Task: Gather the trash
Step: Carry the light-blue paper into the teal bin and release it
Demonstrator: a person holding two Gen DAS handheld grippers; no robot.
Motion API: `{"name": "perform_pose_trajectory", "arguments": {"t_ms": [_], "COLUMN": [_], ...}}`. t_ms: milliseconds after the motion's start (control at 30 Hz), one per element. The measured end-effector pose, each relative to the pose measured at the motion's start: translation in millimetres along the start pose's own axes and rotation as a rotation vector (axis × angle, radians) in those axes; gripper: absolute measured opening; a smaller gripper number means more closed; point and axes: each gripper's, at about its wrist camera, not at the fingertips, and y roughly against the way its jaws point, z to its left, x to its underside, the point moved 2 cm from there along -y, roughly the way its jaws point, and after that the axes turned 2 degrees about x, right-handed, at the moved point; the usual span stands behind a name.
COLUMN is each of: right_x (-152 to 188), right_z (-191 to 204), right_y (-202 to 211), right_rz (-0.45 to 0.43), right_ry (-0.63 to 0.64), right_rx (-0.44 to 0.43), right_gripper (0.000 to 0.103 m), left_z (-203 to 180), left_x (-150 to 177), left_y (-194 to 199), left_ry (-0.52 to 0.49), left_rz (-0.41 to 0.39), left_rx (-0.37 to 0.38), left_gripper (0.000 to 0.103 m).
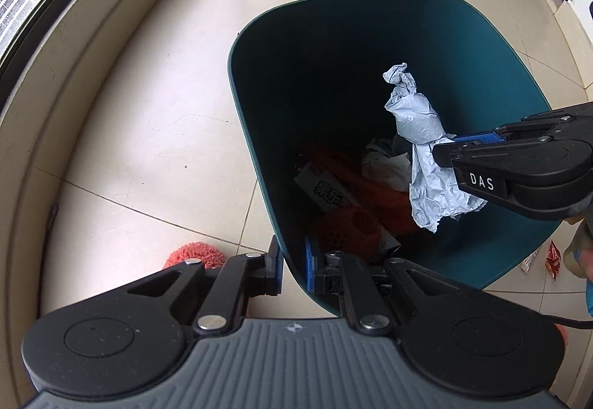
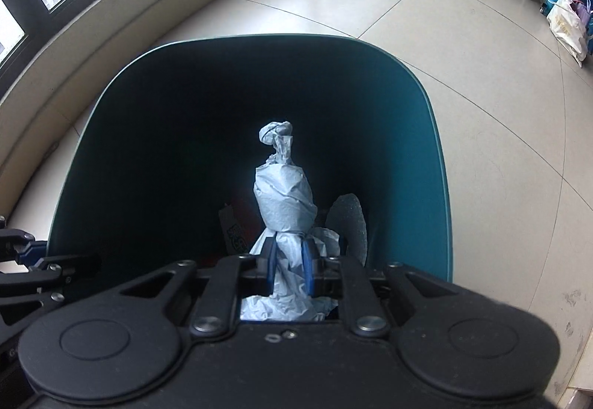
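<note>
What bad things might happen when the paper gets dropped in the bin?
1. The left tool pinches the thin bin rim; a slip might tip the bin.
2. The crumpled blue paper, clamped in the right tool, might snag on its pads.
3. The wrappers lying outside the bin might get forgotten.

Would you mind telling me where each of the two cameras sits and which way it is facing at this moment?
Left wrist view: on the left gripper, looking steeply down into the teal bin, its jaws clamped on the near rim; the right gripper enters from the right.
Right wrist view: on the right gripper, looking down over the bin, shut on the crumpled blue paper; the left gripper shows at the left edge.
Shared: bin, paper, tiled floor, window.
</note>
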Motion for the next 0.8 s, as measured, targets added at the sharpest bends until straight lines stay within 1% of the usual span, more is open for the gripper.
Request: {"name": "perform_pose_trajectory", "arguments": {"t_ms": [67,133,167,200,333,433,467,500,633,800], "right_x": [2.4,1.4,1.8,-3.4,-1.3,2.0,11.6,14.0,31.0,53.2], "right_z": [-3.2,-3.6,-3.1,-2.0,0.2,0.0,-12.6,-14.5,-42.1,-83.6], "right_y": [-7.0,-11.9,-12.2,-13.2,-1.3,19.5,30.9,39.1,78.8,106.0], "right_rz": [0.016,0.024,0.024,0.020,-0.004,-0.026,-0.042,-0.054,-0.108,-0.132], "right_ry": [-0.009,-0.008,-0.003,0.008,0.020,0.018,0.023,0.029,0.025,-0.039], "right_rx": [-0.003,-0.012,-0.011,-0.014,-0.031,-0.072,-0.078,-0.082,-0.097,-0.067], "right_gripper": [0.014,0.020,0.021,0.023,0.024,0.026,0.027,0.029,0.035,0.036], "left_z": [0.8,0.5,0.8,-0.7,-4.1,-3.1,-1.7,-0.9,-8.9,-14.8], "left_x": [-0.8,-0.7,-2.5,-1.2,2.7,2.7,2.8,3.7,-0.3,-0.8], "left_y": [-1.1,-1.8,-2.1,-2.1,-0.5,1.2,1.1,1.0,7.1,2.0], "left_ry": [-0.012,-0.012,-0.008,-0.005,0.002,0.008,0.012,0.017,0.022,0.027], "left_rz": [-0.003,-0.004,-0.002,-0.001,0.002,0.005,0.006,0.009,0.012,0.019], "left_rx": [-0.008,-0.013,-0.012,-0.011,-0.017,-0.019,-0.017,-0.014,-0.020,-0.035], "left_gripper": [0.011,0.011,0.011,0.011,0.011,0.011,0.011,0.011,0.011,0.011]}}
